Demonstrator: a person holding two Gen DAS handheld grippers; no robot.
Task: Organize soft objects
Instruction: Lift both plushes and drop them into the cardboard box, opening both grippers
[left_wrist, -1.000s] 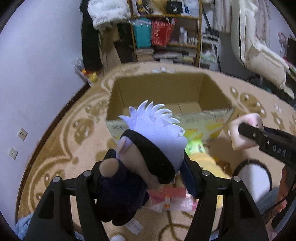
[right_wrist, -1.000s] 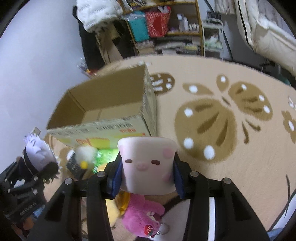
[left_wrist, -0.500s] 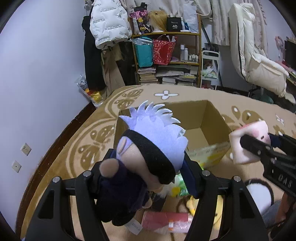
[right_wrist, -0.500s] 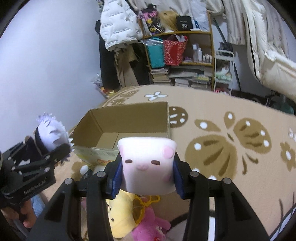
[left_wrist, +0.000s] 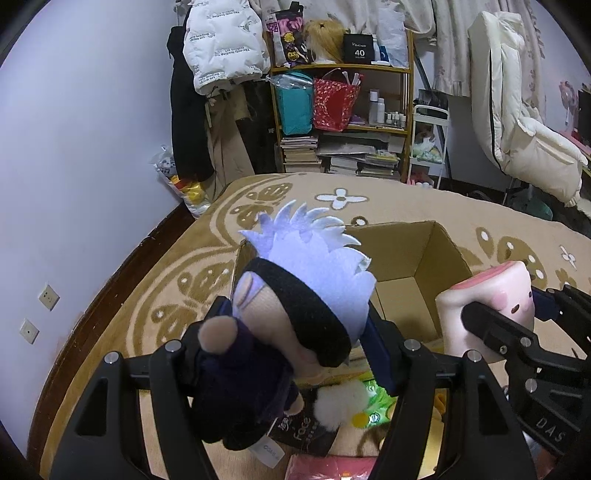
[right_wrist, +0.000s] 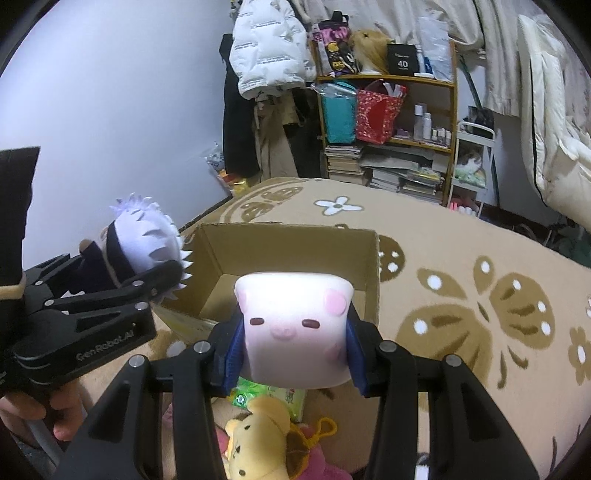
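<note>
While both grippers are held aloft, findings are as follows.

Left gripper: closed on a plush doll with spiky pale-lilac hair, black blindfold and dark navy outfit; blue pads press the doll's head from both sides.

Doll position: raised above the floor, at the near left corner of the open brown cardboard box; body hangs below the fingers, white tag showing.

Right gripper: closed on a white and pink square pig-face plush cube, blue pads against its two sides.

Cube position: upright, face toward the camera, held just in front of the box's near wall.

Box: flaps open, standing on the beige patterned carpet.

Floor below the grippers: yellow bear plush, pink plush, green packet, lying close together.

Background: wooden shelf unit with books and bags against the wall.
</note>
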